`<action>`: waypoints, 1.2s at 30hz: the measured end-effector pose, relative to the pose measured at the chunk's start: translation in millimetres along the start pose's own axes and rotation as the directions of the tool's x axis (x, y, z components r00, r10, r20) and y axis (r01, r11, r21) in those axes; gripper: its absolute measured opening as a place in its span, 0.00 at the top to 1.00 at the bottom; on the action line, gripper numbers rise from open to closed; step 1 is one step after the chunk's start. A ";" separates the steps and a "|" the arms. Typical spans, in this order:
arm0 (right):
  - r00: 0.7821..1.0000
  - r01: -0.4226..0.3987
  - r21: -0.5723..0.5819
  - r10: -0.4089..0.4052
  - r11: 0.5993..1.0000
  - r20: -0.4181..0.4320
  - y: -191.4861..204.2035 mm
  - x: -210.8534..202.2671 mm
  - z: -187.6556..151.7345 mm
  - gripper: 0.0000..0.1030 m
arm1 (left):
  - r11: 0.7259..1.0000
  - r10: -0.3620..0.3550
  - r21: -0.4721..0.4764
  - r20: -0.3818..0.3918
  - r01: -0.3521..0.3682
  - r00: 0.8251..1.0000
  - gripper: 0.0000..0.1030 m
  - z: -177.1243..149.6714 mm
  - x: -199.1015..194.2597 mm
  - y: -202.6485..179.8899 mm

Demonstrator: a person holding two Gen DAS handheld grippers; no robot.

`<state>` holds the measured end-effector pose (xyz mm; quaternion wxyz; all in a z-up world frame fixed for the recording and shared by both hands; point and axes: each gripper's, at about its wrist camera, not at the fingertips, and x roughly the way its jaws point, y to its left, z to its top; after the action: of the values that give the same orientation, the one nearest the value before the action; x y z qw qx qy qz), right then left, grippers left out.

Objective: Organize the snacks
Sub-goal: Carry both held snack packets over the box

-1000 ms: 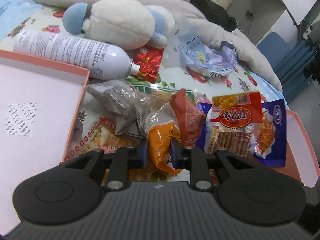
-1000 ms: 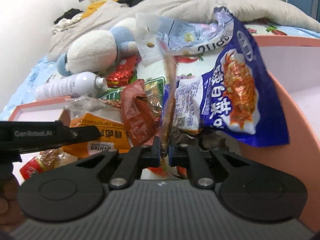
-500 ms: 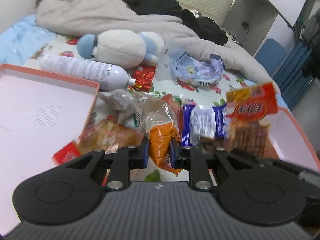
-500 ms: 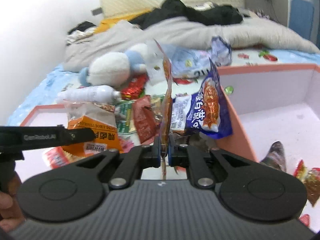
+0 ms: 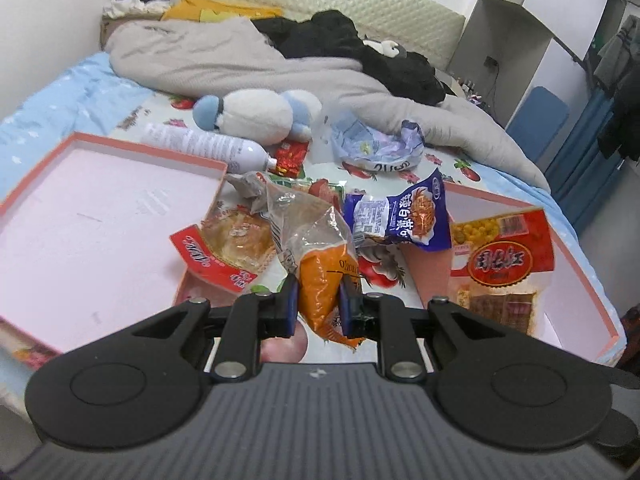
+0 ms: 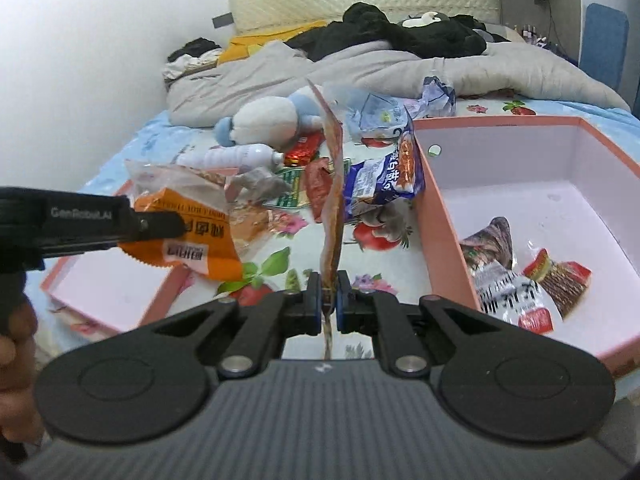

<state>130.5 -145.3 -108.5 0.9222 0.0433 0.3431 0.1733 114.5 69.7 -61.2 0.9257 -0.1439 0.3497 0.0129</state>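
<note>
Above the bed (image 5: pixel 92 92), orange packet (image 5: pixel 326 280) clamped, red packet (image 5: pixel 502 260) pinched

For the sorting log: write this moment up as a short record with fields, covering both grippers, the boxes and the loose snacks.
left gripper: shut on orange snack bag, held above the bed
right gripper: shut on red snack pack, seen edge-on
right box: holds a few packets
left box: a red-edged pastry pack overlaps its rim
loose on bed: blue snack bag, white bottle, plush toy
</note>
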 end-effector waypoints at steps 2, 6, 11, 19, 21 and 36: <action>1.000 -0.003 0.003 0.003 1.000 0.011 0.1 -14.5 -1.2 0.91 | 1.000 -0.009 0.001 0.004 0.009 1.000 0.78 -4.0 -16.5 -7.5; 0.999 -0.008 -0.013 0.009 1.000 0.044 2.4 -43.6 -2.6 0.91 | 1.000 -0.018 0.002 0.016 0.018 1.000 0.78 -13.6 -46.3 -20.0; 0.998 0.004 -0.016 -0.003 1.000 0.066 1.0 -73.9 -10.8 0.91 | 0.999 -0.051 -0.014 0.009 0.051 0.999 0.78 -29.4 -75.1 -31.3; 0.991 0.067 -0.037 -0.062 0.997 0.115 -12.7 -116.9 -23.8 0.91 | 0.993 -0.114 0.012 0.014 0.114 0.993 0.78 -49.6 -103.6 -56.4; 0.989 0.087 -0.036 -0.082 0.996 0.125 -17.3 -126.4 -24.2 0.91 | 0.992 -0.126 0.016 0.017 0.126 0.992 0.78 -51.3 -106.1 -62.5; 0.972 0.212 0.069 -0.218 0.975 0.090 -76.4 -129.3 -13.4 0.91 | 0.948 -0.287 0.126 -0.069 0.293 0.956 0.78 -42.3 -60.8 -151.1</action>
<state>52.8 -262.6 -54.1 0.9494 0.0413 0.3055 0.0601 60.1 -82.1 -12.9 0.9161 -0.1310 0.3478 -0.1506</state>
